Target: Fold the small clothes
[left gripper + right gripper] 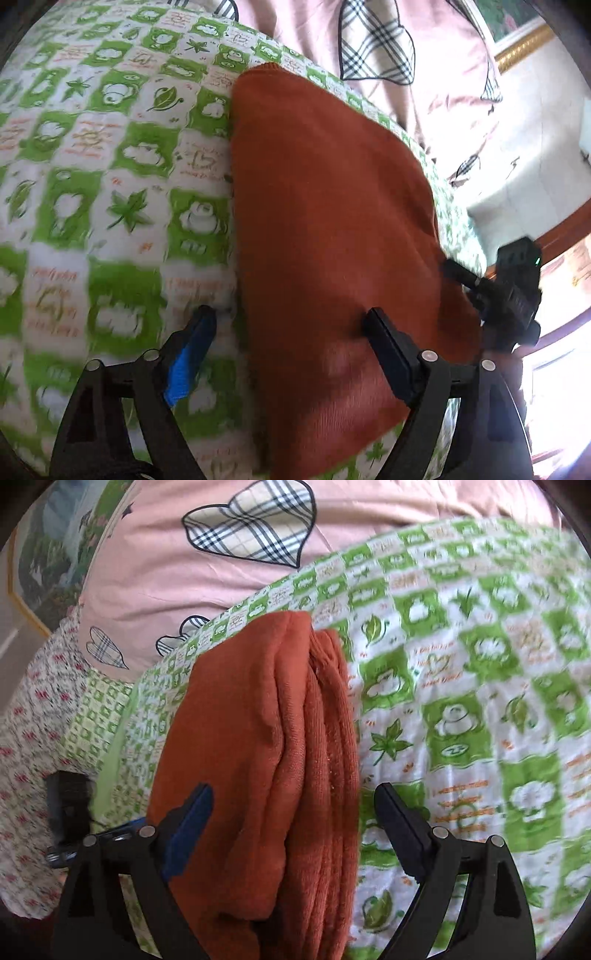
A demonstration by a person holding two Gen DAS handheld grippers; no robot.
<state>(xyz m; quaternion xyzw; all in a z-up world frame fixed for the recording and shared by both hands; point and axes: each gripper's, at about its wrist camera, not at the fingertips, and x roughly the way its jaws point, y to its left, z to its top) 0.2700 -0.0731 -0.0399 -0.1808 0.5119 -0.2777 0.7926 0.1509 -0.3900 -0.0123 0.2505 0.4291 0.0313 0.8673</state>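
Green-and-white checked quilt (461, 701) spread across bed. Pink duvet with plaid hearts (207, 572) just beyond quilt. Gold-framed picture (517, 33) beyond duvet. Floral sheet (29, 738) beside quilt.

One rust-orange folded garment (258, 757) on one green-checked quilt (480, 701), one pink heart-print cover (166, 572) at the far side, and two grippers.

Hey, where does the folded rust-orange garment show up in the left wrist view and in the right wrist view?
Left wrist: the rust-orange garment fills the centre and runs to the bottom edge, smooth side up.
Right wrist: it lies centre-left, its stacked folded edges on its right side.
Shared landmark: the pink cover with plaid hearts beyond the green-and-white quilt.
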